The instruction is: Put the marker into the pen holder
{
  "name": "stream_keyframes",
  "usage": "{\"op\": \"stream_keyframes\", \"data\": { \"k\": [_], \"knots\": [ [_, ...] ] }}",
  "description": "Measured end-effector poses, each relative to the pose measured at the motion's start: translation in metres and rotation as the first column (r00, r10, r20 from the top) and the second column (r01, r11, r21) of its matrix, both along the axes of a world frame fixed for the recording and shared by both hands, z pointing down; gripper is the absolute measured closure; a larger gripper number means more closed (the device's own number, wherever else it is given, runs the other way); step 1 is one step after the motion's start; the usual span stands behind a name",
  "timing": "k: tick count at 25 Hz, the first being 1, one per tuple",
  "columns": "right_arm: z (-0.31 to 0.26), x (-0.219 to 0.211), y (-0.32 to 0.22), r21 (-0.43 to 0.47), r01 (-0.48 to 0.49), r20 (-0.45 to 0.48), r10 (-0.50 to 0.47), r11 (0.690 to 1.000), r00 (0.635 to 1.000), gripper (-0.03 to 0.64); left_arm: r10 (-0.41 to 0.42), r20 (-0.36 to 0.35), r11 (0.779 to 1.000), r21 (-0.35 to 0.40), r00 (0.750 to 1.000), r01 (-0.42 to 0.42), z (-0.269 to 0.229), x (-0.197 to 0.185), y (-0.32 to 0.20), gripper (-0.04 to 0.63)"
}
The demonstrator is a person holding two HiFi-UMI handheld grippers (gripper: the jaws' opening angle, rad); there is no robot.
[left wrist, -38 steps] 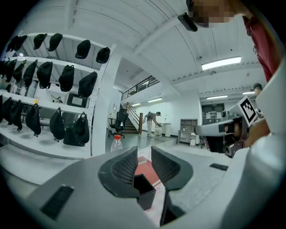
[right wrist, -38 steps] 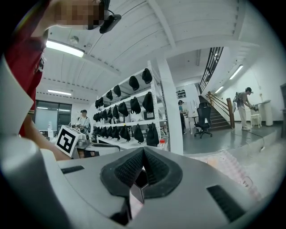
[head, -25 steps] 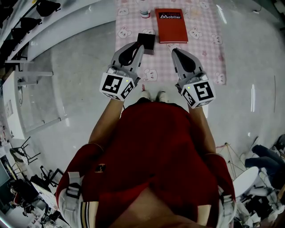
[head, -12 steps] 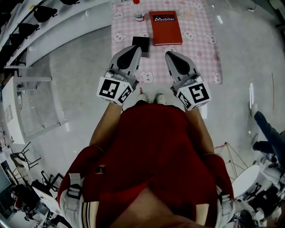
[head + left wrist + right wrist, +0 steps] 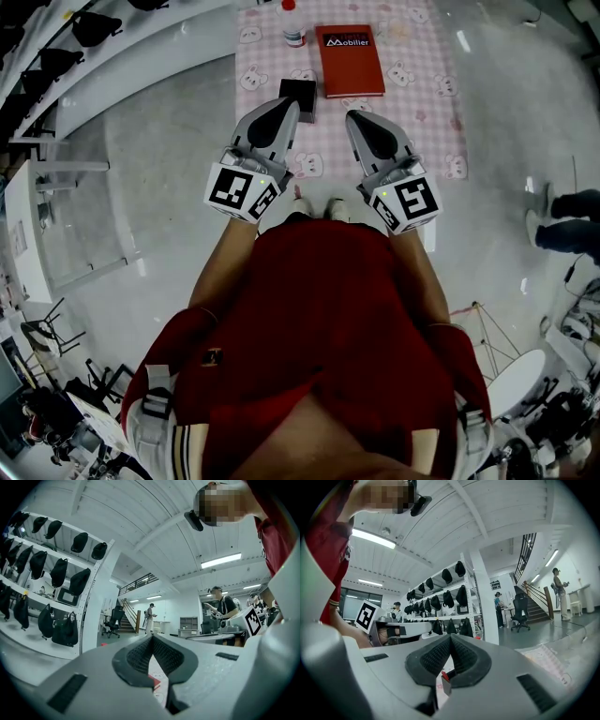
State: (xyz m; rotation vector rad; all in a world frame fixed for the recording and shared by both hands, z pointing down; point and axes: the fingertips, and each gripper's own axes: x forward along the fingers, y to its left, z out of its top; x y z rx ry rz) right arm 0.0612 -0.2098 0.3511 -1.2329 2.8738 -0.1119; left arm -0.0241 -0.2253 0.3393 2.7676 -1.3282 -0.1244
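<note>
The black box-shaped pen holder [image 5: 298, 95] stands on the pink checked mat [image 5: 424, 94], just beyond the tip of my left gripper [image 5: 286, 105]. My right gripper [image 5: 354, 117] hangs beside it, a little to the right, over the mat. Both grippers are shut with nothing between the pads [image 5: 140, 654], [image 5: 461, 656]. No marker can be made out in the head view. In the right gripper view a small box with a red tip [image 5: 444, 678] shows below the closed jaws; I cannot tell what it is.
A red notebook [image 5: 351, 60] lies at the far side of the mat, and a small bottle [image 5: 293, 34] stands to its left. Shelves with black bags [image 5: 56, 573] line the left. Another person's legs [image 5: 567, 220] are at the right edge.
Both grippers have shifted slightly forward toward the pen holder, and the right one has edged left. The other person's legs at the right have moved.
</note>
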Motion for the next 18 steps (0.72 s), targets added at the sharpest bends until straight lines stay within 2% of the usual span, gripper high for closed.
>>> {"op": "stream_keyframes", "data": {
  "k": [18],
  "knots": [
    [0.0014,0.0014,0.0010,-0.004,-0.024,-0.014,0.024,1.000,1.000,0.618,0.041,0.001,0.999,-0.001,0.999,-0.041,0.0029,0.0053,-0.0015,0.589]
  ]
}}
